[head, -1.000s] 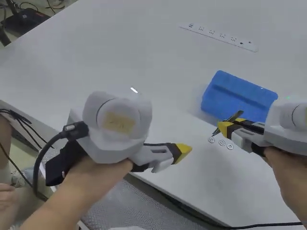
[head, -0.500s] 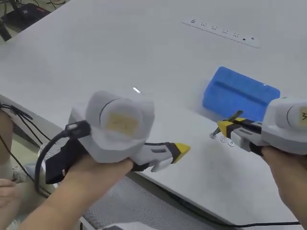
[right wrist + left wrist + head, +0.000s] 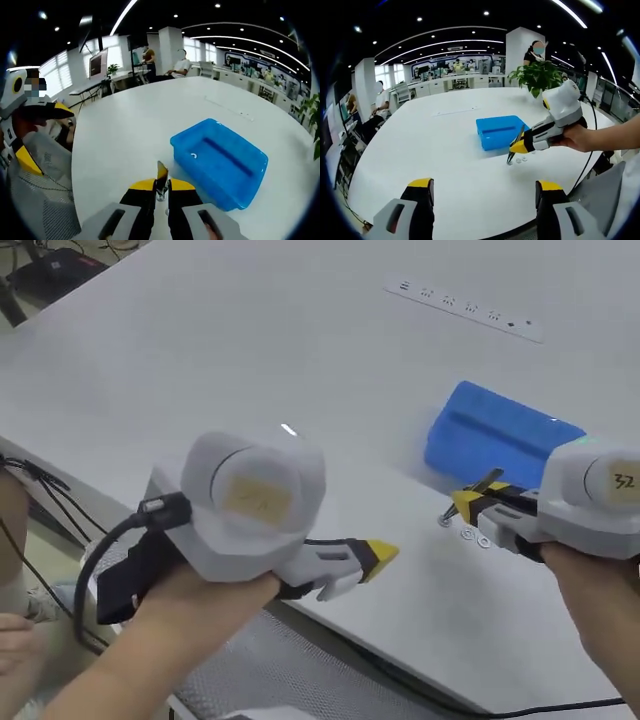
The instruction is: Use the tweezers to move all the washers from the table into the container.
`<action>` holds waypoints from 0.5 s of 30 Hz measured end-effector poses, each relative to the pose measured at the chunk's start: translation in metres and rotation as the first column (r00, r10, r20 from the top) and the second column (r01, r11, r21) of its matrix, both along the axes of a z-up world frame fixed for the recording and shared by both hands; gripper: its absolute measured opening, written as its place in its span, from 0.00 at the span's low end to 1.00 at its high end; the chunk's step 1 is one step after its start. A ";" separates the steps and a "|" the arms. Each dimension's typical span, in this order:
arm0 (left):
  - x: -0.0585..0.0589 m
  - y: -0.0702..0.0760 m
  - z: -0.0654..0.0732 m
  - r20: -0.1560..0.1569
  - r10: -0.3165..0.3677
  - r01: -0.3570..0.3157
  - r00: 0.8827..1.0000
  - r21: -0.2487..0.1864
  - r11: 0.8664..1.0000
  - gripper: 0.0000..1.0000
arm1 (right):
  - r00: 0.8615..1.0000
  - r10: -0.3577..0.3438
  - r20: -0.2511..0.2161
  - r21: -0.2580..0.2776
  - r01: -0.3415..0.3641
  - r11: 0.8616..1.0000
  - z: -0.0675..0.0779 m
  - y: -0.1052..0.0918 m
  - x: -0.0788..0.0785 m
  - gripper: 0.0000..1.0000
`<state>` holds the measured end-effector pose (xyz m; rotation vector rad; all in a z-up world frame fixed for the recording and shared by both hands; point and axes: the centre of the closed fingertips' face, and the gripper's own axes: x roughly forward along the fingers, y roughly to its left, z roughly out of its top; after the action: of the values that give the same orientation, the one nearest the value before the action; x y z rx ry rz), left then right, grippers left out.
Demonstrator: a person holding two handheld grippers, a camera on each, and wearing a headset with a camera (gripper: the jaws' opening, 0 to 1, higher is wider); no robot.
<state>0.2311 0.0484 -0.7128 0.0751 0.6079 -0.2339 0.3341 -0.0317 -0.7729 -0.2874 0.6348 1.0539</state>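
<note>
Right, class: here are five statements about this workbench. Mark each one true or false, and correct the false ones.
1. The right gripper is shut on the tweezers. True.
2. The left gripper has its jaws shut. False: they stand wide apart and hold nothing.
3. The container is red. False: it is blue.
4. Some washers lie on the table by the tweezers' tip. True.
5. The power strip lies between the two grippers. False: it lies on the far part of the table, beyond the container.
</note>
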 end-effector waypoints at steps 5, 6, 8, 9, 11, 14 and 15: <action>0.000 0.001 -0.001 -0.004 -0.006 0.006 1.000 0.013 1.000 0.85 | 1.000 0.014 0.012 -0.017 -0.014 1.000 0.000 0.003 0.004 0.05; 0.000 0.001 -0.001 -0.004 -0.005 0.005 1.000 0.011 1.000 0.85 | 1.000 0.017 0.011 -0.025 -0.017 1.000 -0.001 0.004 0.005 0.05; 0.000 0.001 -0.001 -0.005 -0.004 0.004 1.000 0.003 1.000 0.85 | 1.000 0.021 0.015 -0.029 -0.021 0.999 -0.002 0.006 0.008 0.05; 0.000 0.000 -0.001 -0.005 -0.003 0.003 1.000 -0.001 1.000 0.85 | 1.000 0.023 0.011 -0.028 -0.023 0.999 -0.002 0.007 0.009 0.05; 0.000 0.000 -0.001 -0.006 -0.005 0.005 1.000 -0.001 1.000 0.84 | 1.000 0.027 0.007 -0.029 -0.027 0.999 -0.002 0.008 0.011 0.05; 0.000 0.001 -0.002 -0.008 -0.008 0.008 1.000 0.006 1.000 0.84 | 1.000 0.030 0.001 -0.028 -0.030 0.999 -0.002 0.009 0.012 0.05; 0.001 0.001 -0.002 -0.008 -0.008 0.008 1.000 0.007 1.000 0.84 | 0.999 0.032 -0.003 -0.028 -0.032 0.999 -0.002 0.010 0.011 0.05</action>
<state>0.2317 0.0492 -0.7148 0.0836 0.6169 -0.2400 0.3450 -0.0221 -0.7752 -0.3212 0.6497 1.0772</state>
